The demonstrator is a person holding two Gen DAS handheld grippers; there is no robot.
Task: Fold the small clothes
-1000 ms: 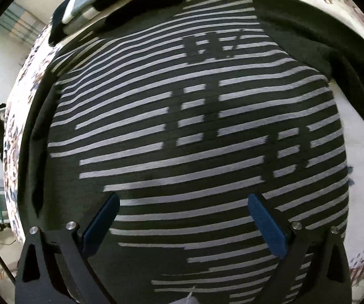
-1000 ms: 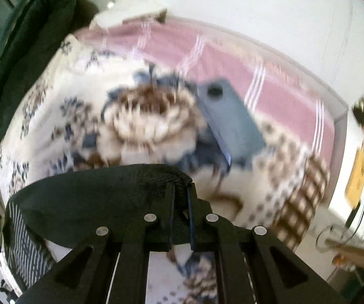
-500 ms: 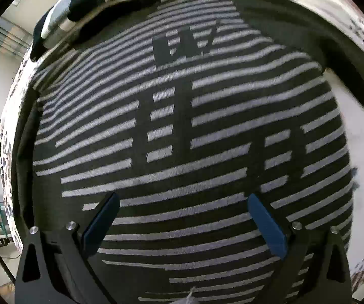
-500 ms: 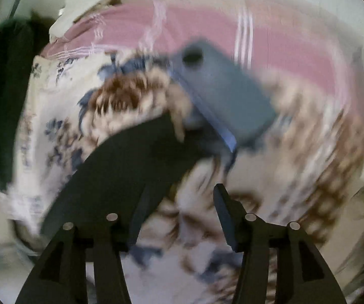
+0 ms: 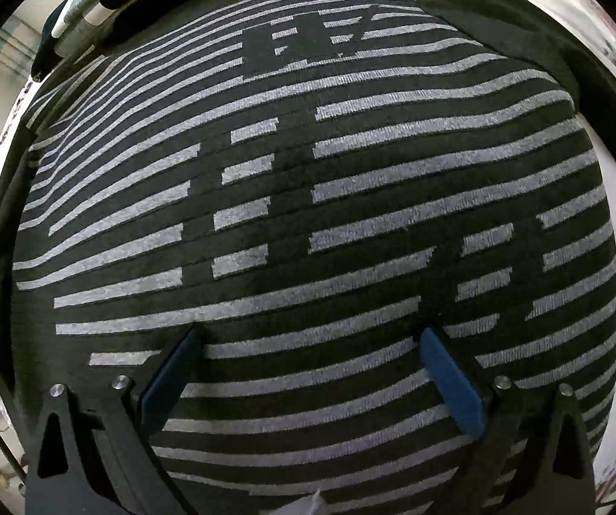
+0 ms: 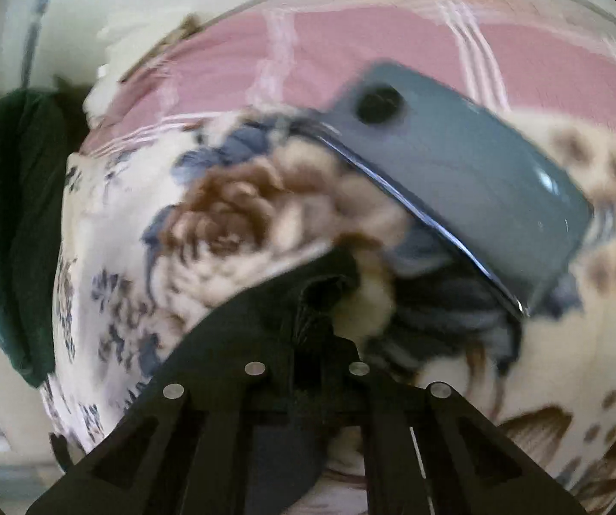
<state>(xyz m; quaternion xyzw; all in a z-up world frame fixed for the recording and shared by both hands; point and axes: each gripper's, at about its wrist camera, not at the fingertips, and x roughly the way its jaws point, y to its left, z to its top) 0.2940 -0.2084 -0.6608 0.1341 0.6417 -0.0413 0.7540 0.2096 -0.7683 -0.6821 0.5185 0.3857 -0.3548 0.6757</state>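
Left hand-held gripper (image 5: 308, 339) hangs spread wide over the striped shirt (image 5: 308, 197), which lies flat on the floral bed cover (image 6: 106, 257), gripping nothing. Right hand-held gripper (image 6: 308, 334) is pressed together, pinching a dark fabric edge (image 6: 265, 300), likely the shirt's edge. Risks: thin pinch could slip mid-fold, or the swing catches the grey phone (image 6: 458, 180) lying just beside the pinched fabric.

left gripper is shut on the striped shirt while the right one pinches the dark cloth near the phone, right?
Not quite. The left wrist view shows the left gripper open, its blue pads spread apart over the striped shirt, gripping nothing. The rest holds: in the right wrist view the right gripper pinches the dark cloth near the phone.
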